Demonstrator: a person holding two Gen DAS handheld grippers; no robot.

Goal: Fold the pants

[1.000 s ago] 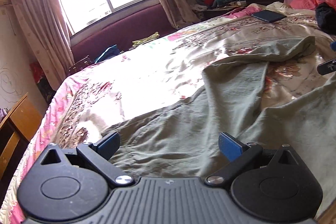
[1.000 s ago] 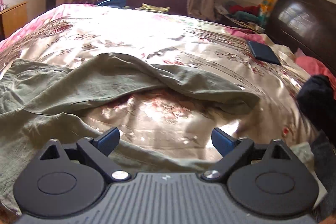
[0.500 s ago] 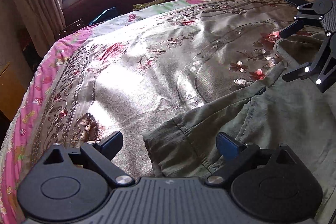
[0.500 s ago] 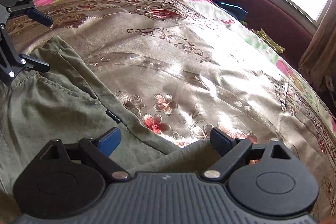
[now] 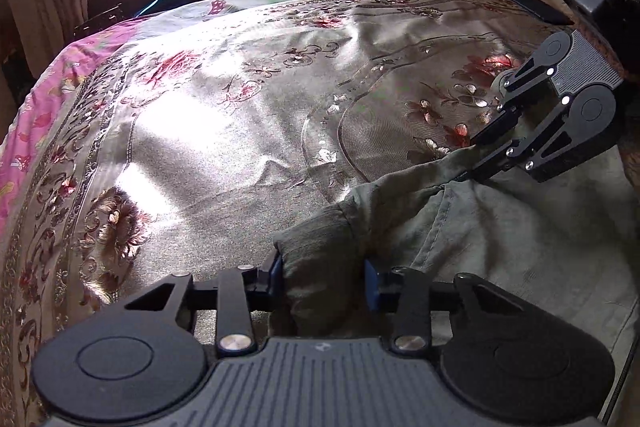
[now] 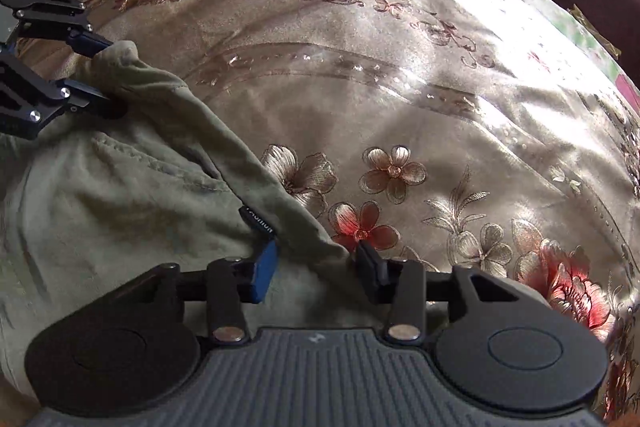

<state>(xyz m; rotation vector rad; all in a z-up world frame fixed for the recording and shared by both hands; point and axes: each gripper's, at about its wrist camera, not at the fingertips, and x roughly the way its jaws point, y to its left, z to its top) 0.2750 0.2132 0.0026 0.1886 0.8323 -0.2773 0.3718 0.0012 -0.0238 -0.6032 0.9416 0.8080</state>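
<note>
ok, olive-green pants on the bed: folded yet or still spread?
Not folded: the olive-green cotton pants lie spread and rumpled on the floral satin bedspread, waistband edge bunched between the closing left gripper and right gripper.

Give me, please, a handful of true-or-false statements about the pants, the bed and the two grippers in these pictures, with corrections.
1. The olive-green pants lie on a floral bedspread. True.
2. The left gripper has nothing between its fingers. False: bunched waistband fabric sits between them as the jaws close.
3. The right gripper is at the waistband edge, beside a small black label. True.
4. The pants are already folded in a neat stack. False: they lie spread out and rumpled.
</note>
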